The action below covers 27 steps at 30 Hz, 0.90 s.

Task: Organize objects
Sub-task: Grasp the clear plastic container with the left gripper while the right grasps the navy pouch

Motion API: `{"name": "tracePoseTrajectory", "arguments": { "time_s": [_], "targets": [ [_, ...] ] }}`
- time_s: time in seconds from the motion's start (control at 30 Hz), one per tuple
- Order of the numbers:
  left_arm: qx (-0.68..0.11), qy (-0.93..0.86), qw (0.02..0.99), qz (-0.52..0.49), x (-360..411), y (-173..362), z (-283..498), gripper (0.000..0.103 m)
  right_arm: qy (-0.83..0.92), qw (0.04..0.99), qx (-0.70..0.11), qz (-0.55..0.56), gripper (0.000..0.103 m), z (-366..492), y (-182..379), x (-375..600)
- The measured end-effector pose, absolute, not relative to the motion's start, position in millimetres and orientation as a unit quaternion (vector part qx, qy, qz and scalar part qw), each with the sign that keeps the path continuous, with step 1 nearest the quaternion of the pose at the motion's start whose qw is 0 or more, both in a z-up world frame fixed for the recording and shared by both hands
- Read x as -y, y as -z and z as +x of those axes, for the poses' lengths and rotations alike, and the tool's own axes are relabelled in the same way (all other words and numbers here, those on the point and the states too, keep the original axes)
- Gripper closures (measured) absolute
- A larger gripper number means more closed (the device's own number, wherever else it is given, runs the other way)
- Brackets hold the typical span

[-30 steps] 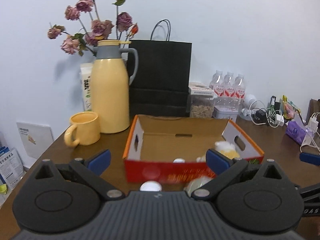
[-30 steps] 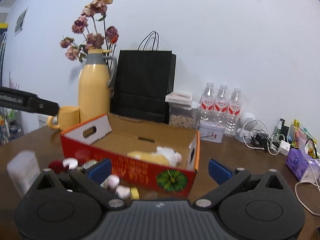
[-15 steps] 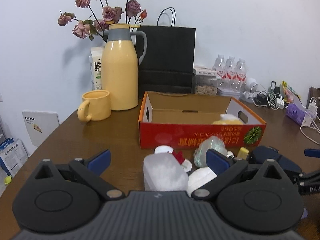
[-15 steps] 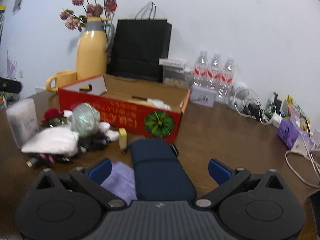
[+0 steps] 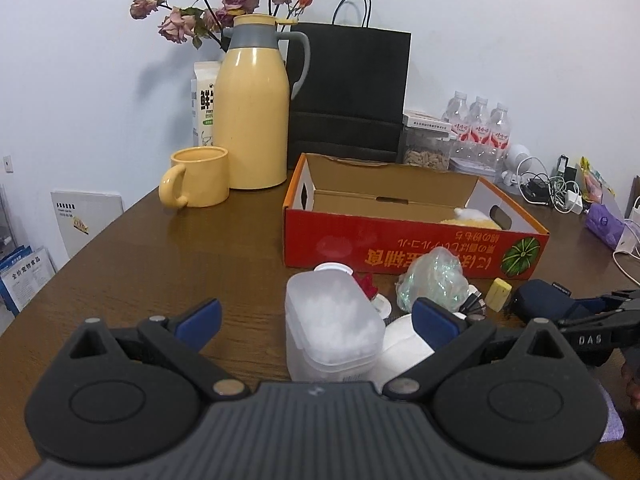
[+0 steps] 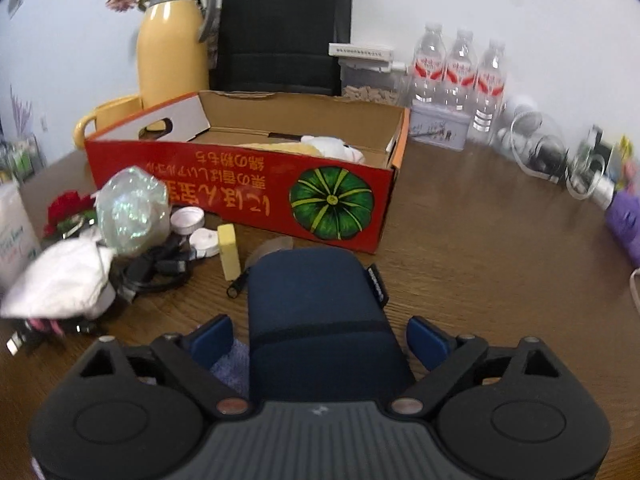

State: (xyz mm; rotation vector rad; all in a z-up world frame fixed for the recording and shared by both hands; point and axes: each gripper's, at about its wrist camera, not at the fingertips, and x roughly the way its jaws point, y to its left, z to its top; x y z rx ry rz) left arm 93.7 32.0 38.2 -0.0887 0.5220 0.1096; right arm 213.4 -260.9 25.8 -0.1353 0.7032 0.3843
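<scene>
Between the spread fingers of my right gripper (image 6: 320, 330) lies the dark navy fabric pouch (image 6: 320, 312), flat on the brown wooden table (image 6: 480, 240), lengthwise toward me. The jaws stand wide on either side and grasp nothing yet. I judge the pouch soft and light, likely to sag, so I would close across its middle, behind the stitched seam, where the body looks fullest.

My left gripper (image 5: 316, 320) is released as well, with the frosted translucent plastic container (image 5: 330, 322) standing between its fingers, untouched as far as I can tell. It looks rigid, smooth, perhaps slippery; I would grip its side walls low.

Just beyond sits the clutter: a white crumpled cloth (image 6: 60, 276), a crinkly iridescent cellophane bundle (image 6: 132, 208), a small pale yellow block (image 6: 228, 250). Farther back is the open red cardboard box (image 6: 240, 184), a plush toy already inside.
</scene>
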Motion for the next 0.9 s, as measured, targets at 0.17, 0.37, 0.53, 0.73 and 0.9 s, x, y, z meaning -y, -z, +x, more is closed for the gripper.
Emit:
{"name": "tracePoseTrajectory", "arguments": {
  "time_s": [0.17, 0.37, 0.53, 0.73, 0.9],
  "targets": [
    [-0.256, -0.065, 0.963, -0.048, -33.5, -37.6, 96.9, 0.0, -0.183, 0.923, -0.331, -0.065, 0.031, 208.5, -23.5, 263.3],
    [-0.258, -0.077, 0.962, -0.055, -33.1, -32.0, 101.7, 0.0, -0.184, 0.933, -0.299, -0.084, 0.037, 197.1, -25.7, 258.7],
    [-0.259, -0.083, 0.961, -0.045, -27.7, -24.8, 107.1, 0.0, -0.183, 0.941, -0.276, -0.07, 0.038, 190.9, -31.2, 264.9],
    [-0.237, -0.111, 0.964, -0.047, -26.4, -19.1, 109.7, 0.0, -0.166, 0.953, -0.245, -0.062, 0.038, 182.0, -36.3, 269.6],
    [-0.232, -0.13, 0.963, -0.048, -30.9, -11.0, 111.8, 0.0, -0.164, 0.956, -0.238, -0.056, 0.038, 179.0, -37.1, 272.5]
  ]
}}
